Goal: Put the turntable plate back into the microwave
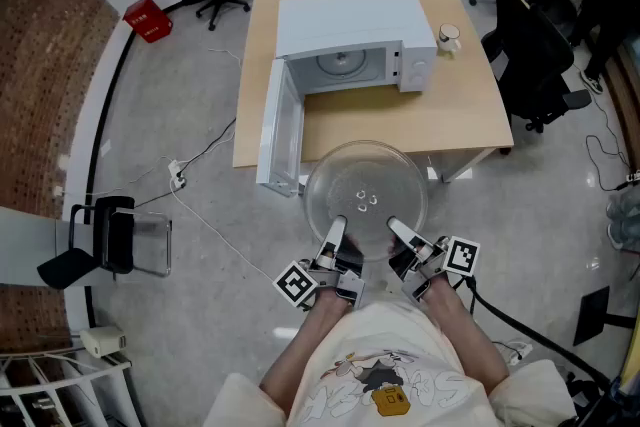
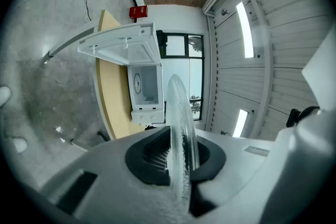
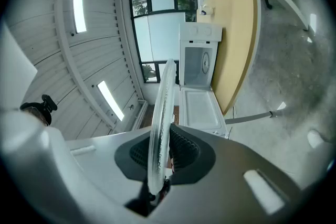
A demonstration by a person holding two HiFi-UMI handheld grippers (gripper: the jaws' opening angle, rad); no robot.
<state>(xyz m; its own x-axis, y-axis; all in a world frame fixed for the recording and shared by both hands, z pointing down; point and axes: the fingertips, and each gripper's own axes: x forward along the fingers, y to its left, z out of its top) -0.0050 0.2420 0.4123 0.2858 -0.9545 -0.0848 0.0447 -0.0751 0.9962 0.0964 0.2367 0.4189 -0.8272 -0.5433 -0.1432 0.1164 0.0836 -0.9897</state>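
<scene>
A round clear glass turntable plate point(image 1: 365, 200) is held level in the air in front of the table, a little below the microwave's open door. My left gripper point(image 1: 334, 233) is shut on the plate's near left rim, and my right gripper point(image 1: 397, 233) is shut on its near right rim. In the left gripper view the plate point(image 2: 181, 139) stands edge-on between the black pads; the right gripper view shows the plate point(image 3: 160, 128) the same way. The white microwave point(image 1: 345, 40) sits on the wooden table point(image 1: 450, 110), its door point(image 1: 278, 130) swung open to the left and its cavity point(image 1: 343, 65) in sight.
A white cup point(image 1: 449, 37) stands on the table right of the microwave. Black office chairs point(image 1: 540, 45) stand at the right and behind. A red box point(image 1: 147, 18) lies on the floor at the far left. Cables point(image 1: 200, 205) run across the floor at the left.
</scene>
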